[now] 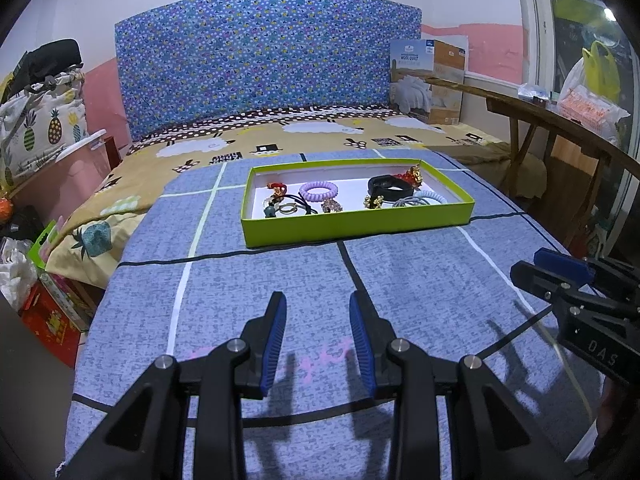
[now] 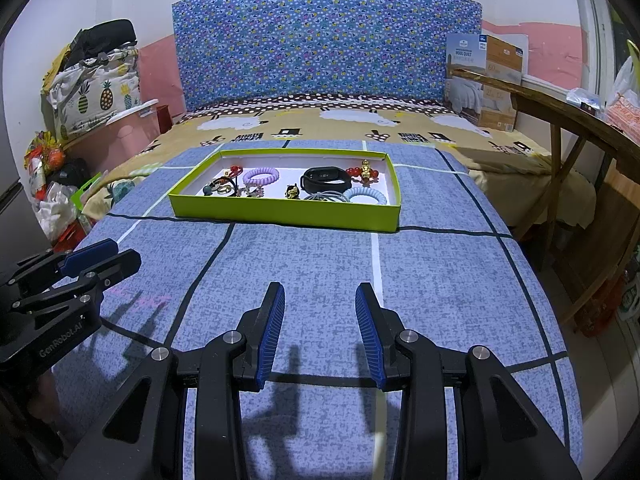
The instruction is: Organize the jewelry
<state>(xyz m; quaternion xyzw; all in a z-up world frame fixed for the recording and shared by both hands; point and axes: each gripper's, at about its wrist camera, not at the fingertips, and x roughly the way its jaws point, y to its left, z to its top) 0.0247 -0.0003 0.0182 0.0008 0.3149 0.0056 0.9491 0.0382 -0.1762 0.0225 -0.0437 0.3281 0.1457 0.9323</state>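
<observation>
- Green tray (image 1: pixel 356 228) at frame centre holds a purple hair tie (image 1: pixel 318 191) and black wristband (image 1: pixel 390 187).
- Left gripper (image 1: pixel 318 306) and right gripper (image 2: pixel 320 294), lower centre: jaws apart, nothing between.

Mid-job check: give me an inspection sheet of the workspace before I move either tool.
Surface: blue checked cloth on the bed, bare between the tools and the tray.
Job's things: green tray holds purple coil tie, black band, pale blue coil tie, red beads with gold charm and small tangled pieces.
Clutter: nothing seen on the cloth outside the tray.
Grippers: left tool open, empty; right tool open, empty.
Cables: nothing seen.
Surroundings: patterned headboard, quilt box, wooden table, bags at left.
</observation>
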